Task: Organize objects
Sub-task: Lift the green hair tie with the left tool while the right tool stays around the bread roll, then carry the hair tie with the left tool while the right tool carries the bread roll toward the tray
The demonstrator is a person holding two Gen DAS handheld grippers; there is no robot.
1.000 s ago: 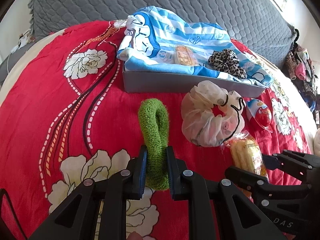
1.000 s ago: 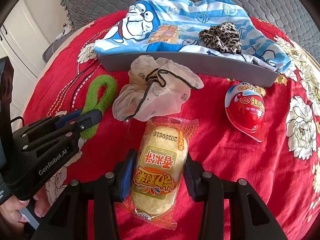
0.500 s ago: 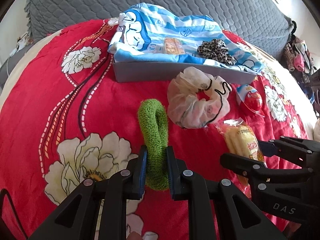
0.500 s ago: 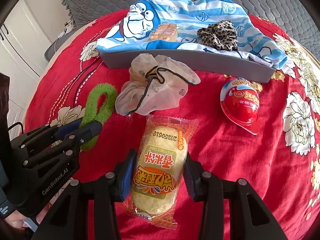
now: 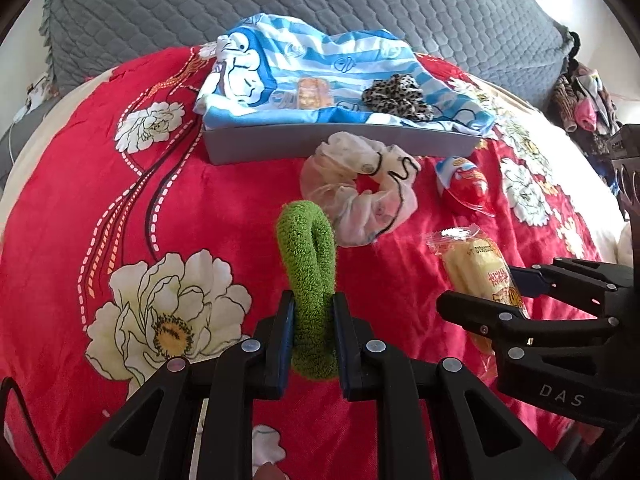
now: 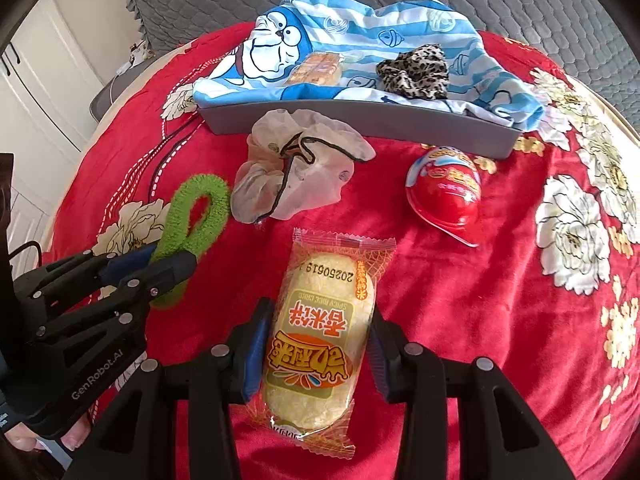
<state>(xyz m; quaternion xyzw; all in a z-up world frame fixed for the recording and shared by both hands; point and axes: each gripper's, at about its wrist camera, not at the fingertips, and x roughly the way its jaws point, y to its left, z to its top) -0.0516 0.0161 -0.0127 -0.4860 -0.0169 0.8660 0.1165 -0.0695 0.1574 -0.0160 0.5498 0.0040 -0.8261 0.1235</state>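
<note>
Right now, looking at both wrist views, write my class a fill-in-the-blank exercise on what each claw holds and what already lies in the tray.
1. The left claw is shut on the ____ hair tie.
2. The right claw grips a wrapped ____.
3. On the blue striped cloth in the grey tray lies a ____-print scrunchie.
4. The red egg-shaped toy lies ____ the tray.

Missing words: green; rice cake; leopard; outside
</note>
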